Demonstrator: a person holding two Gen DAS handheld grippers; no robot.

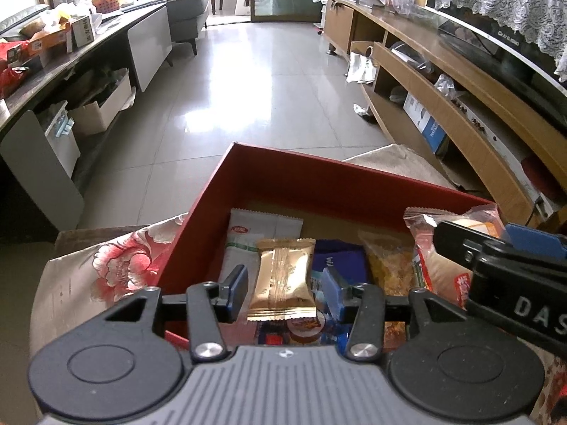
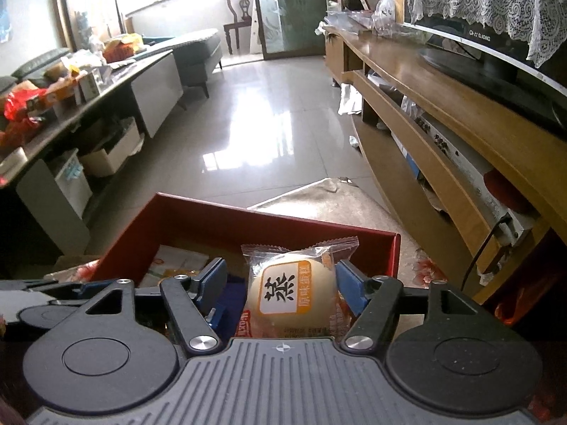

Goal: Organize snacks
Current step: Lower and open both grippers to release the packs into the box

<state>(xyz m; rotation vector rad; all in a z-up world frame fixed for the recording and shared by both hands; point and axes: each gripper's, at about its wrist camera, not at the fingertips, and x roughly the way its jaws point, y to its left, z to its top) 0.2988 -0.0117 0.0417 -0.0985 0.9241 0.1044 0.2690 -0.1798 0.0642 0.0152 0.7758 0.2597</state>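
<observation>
An open red box (image 1: 319,173) (image 2: 265,219) sits on a floral cloth and holds several snacks: a white packet (image 1: 255,233), a blue packet (image 1: 340,258) and a clear bag of yellow pieces (image 1: 386,265). My left gripper (image 1: 283,283) hangs over the box with a gold packet (image 1: 283,279) lying between its blue pads, a small gap on each side. My right gripper (image 2: 281,276) is over the box's right part, astride a wrapped round cake (image 2: 294,294) (image 1: 443,265). Its left pad stands clear of the wrapper.
The floral cloth (image 1: 117,265) covers the low surface under the box. A wooden TV cabinet (image 2: 443,113) runs along the right, a cluttered grey table (image 1: 106,46) along the left. Shiny tiled floor (image 1: 269,81) lies beyond, with a beige mat (image 2: 329,205) behind the box.
</observation>
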